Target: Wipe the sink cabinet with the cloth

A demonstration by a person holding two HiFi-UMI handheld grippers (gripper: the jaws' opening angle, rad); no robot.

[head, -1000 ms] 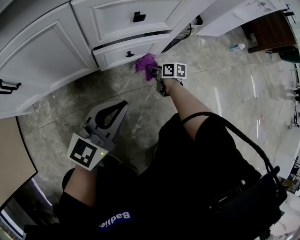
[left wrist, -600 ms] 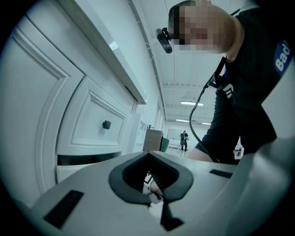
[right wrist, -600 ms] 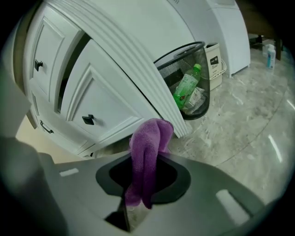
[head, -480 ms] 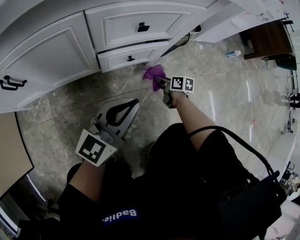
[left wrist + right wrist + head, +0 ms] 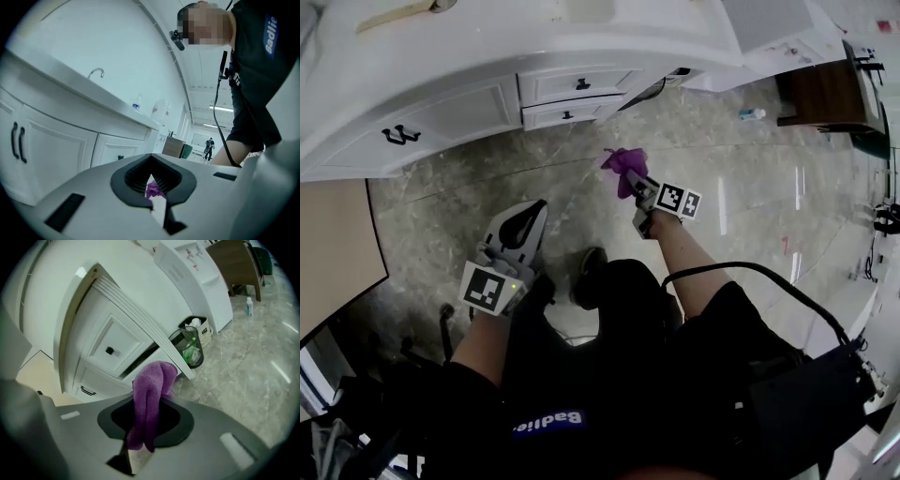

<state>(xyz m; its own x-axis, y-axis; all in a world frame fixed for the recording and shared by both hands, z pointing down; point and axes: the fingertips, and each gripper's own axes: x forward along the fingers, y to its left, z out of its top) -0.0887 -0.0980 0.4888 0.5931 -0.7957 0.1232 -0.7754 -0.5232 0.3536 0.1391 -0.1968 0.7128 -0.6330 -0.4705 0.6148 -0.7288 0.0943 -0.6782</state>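
The white sink cabinet (image 5: 469,108) runs along the top of the head view, its drawers and doors closed. A purple cloth (image 5: 625,164) hangs over the marble floor, clear of the cabinet front, with my right gripper (image 5: 638,186) shut on it. In the right gripper view the cloth (image 5: 152,380) sticks up out of that gripper (image 5: 154,404), with the cabinet (image 5: 108,343) beyond it. My left gripper (image 5: 531,214) is held lower left, jaws shut and holding nothing. In the left gripper view that gripper (image 5: 151,158) points at the cabinet (image 5: 56,140).
A faucet (image 5: 96,71) stands on the countertop. A bin (image 5: 190,348) with green litter sits beside the cabinet's end. A small bottle (image 5: 751,114) lies on the floor near brown wooden furniture (image 5: 820,89). A tan panel (image 5: 333,244) stands at the left.
The right gripper with the cloth has drawn back from the lower drawer. The head view has risen, so the cabinet looks smaller and farther. The left gripper stays shut.
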